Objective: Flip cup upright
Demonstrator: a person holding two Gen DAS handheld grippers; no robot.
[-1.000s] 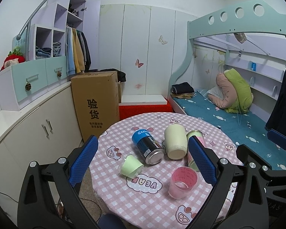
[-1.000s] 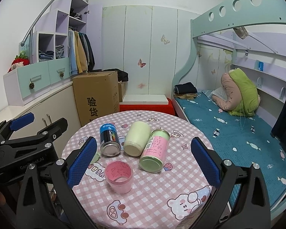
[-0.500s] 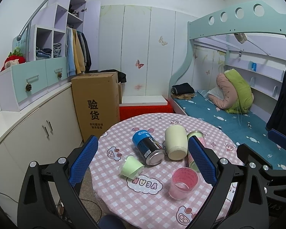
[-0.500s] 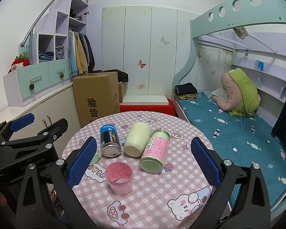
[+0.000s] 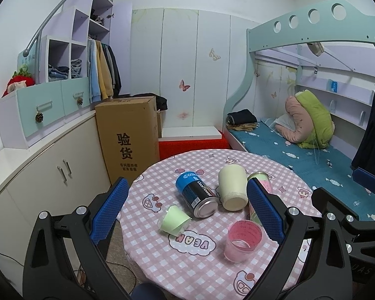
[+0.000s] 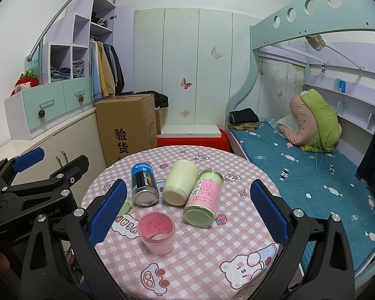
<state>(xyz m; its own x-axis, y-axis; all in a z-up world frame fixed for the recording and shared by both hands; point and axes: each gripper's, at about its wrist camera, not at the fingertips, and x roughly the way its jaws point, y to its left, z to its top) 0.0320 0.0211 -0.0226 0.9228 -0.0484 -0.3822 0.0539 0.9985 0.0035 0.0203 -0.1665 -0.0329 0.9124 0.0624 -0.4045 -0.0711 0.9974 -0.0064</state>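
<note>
Little has moved since the earlier frames: both tools hang in the same place over the counter (image 6: 202,255). The left tool (image 5: 185,215) and right tool (image 6: 187,212) are spread wide, holding nothing. The green cup (image 5: 173,218) lies on its side left of the blue can (image 5: 196,193) marked "CoolTowel". The pink cup (image 6: 157,232) stands upright, seemingly empty. Beside it lie a cream jar (image 6: 180,185) and a pink-labelled jar (image 6: 203,201).
</note>
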